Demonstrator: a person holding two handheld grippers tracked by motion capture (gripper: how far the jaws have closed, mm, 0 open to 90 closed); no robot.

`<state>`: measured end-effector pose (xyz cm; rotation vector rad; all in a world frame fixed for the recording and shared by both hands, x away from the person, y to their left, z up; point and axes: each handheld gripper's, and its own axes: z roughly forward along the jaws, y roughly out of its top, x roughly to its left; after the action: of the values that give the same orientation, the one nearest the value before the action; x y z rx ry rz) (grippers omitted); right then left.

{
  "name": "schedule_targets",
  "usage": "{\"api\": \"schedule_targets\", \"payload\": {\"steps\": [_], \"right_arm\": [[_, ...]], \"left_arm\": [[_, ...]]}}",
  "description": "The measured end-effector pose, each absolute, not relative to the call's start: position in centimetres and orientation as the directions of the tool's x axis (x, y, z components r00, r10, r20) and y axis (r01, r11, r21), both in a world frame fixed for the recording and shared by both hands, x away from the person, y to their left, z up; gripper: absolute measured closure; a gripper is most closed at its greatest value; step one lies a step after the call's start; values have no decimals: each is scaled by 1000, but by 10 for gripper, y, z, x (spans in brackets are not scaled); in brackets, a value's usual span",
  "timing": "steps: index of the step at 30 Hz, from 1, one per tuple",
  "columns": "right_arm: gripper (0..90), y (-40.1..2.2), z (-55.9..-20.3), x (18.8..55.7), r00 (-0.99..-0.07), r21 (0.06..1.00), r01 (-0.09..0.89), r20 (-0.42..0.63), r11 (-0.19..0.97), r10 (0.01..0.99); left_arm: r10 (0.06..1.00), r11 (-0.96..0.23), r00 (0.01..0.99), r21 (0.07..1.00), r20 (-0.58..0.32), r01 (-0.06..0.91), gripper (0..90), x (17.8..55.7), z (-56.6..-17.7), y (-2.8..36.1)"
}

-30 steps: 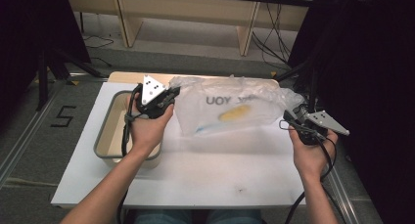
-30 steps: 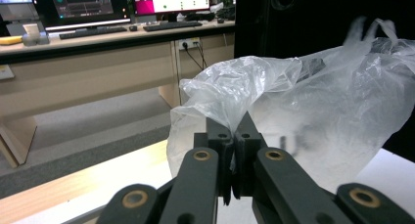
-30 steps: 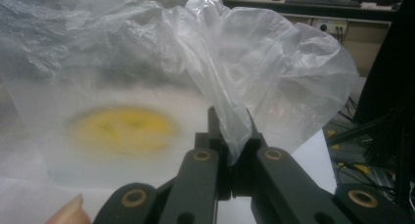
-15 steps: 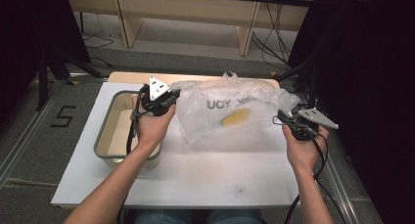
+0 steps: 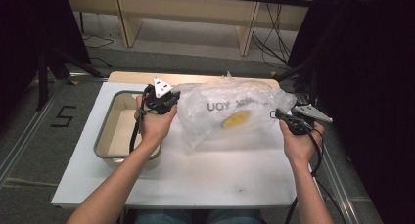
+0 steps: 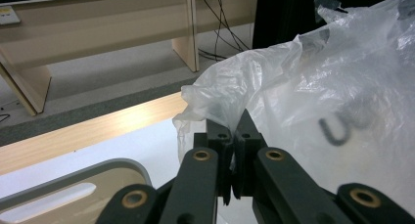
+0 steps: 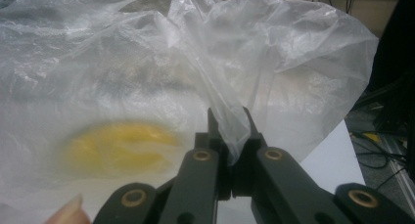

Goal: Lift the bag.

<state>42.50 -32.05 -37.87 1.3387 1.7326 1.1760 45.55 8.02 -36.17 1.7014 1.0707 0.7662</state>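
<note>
A clear plastic bag with dark printed letters is held stretched above the white table, with a yellow object showing through it. My left gripper is shut on the bag's left edge; a fold of film runs down between the jaws. On the other side my right gripper is shut on the bag's right edge, a twisted strip of film pinched between its jaws. The yellow object looks blurred behind the film in the right gripper view.
A grey-rimmed beige tray sits at the table's left, under my left forearm; its rim shows in the left gripper view. Wooden shelving legs and cables lie on the floor beyond the table. Dark curtains flank both sides.
Both hands have come lower and slightly toward the person with the bag, which now hangs closer to the table. Both grips on the bag are unchanged.
</note>
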Motion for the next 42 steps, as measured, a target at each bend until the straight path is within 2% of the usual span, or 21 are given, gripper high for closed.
{"api": "schedule_targets", "payload": {"steps": [21, 28, 30, 32, 36, 38, 42], "right_arm": [[898, -322, -391, 440, -241, 888, 452, 27, 87, 970], [898, -321, -395, 444, -238, 875, 475, 23, 95, 971], [897, -321, -394, 444, -239, 876, 474, 26, 94, 971], [896, -321, -394, 444, -237, 876, 473, 28, 90, 971], [888, -323, -393, 443, -233, 881, 466, 31, 83, 972], [877, -323, -391, 442, -232, 887, 455, 29, 82, 972], [861, -324, -390, 441, -225, 892, 444, 26, 79, 974]], "left_arm": [[903, -211, 429, 896, 25, 391, 879, 472, -382, 70], [897, -225, 441, 888, 28, 401, 849, 474, -384, 68], [895, -221, 446, 891, 23, 396, 811, 473, -384, 68], [891, -218, 453, 896, 21, 388, 734, 472, -383, 68], [895, -200, 446, 903, 11, 380, 472, 467, -379, 67], [903, -192, 430, 909, 15, 371, 374, 463, -376, 69], [913, -180, 406, 925, 30, 335, 306, 452, -368, 71]]}}
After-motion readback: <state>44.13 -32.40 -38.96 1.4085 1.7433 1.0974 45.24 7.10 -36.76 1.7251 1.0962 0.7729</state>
